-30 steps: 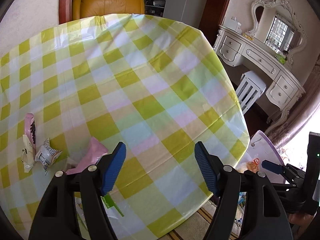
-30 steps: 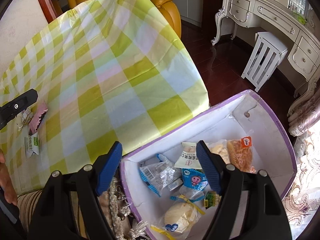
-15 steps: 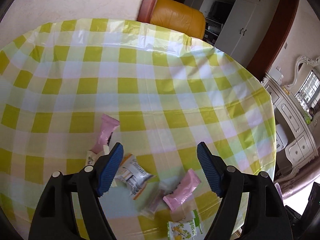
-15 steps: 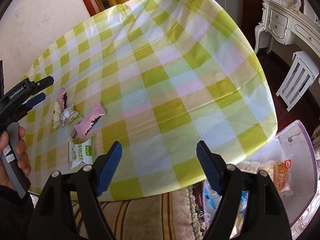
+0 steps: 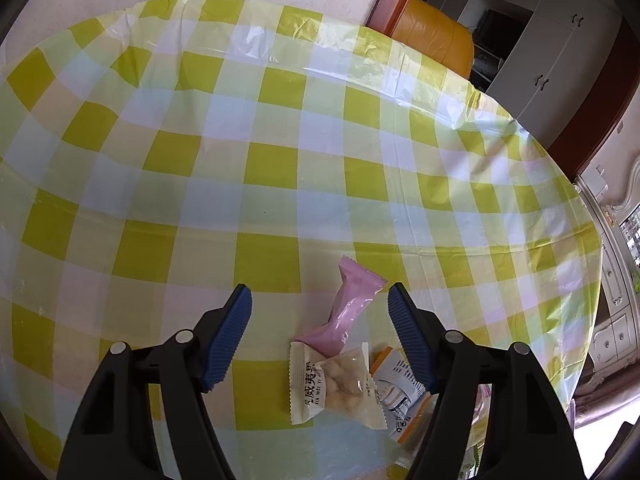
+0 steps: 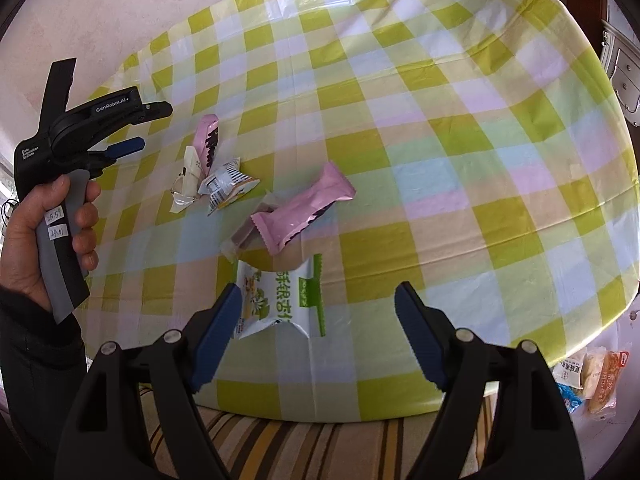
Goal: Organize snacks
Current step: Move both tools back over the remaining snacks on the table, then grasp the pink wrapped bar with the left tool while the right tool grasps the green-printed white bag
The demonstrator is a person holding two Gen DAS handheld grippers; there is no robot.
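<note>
The pink snack bar (image 6: 303, 209) is laid diagonally — long axis running toward the worktop's (image 6: 460, 152) far edge; both grippers' fingers (image 6: 216, 336) are held apart.

in the left wrist view, the right finger (image 5: 412, 340) covers part of the orange-edged packet (image 5: 394, 384), and the cream packet (image 5: 334, 386) overlaps its left side. the print on the orange-edged packet is too small to read. a green-and-white scrap (image 5: 474, 462) at the bottom edge is mostly hidden behind the gripper body and cut by the frame.

in the right wrist view, the left finger (image 6: 218, 330) hides the near corner of the green packet (image 6: 280, 300). a dark bar (image 6: 246, 236) lies largely under the pink bar (image 6: 304, 208). the snacks (image 6: 592, 376) at the lower right are cut off by the table edge (image 6: 560, 356) and the lens rim. the hand (image 6: 24, 240) runs out of frame at the left.
</note>
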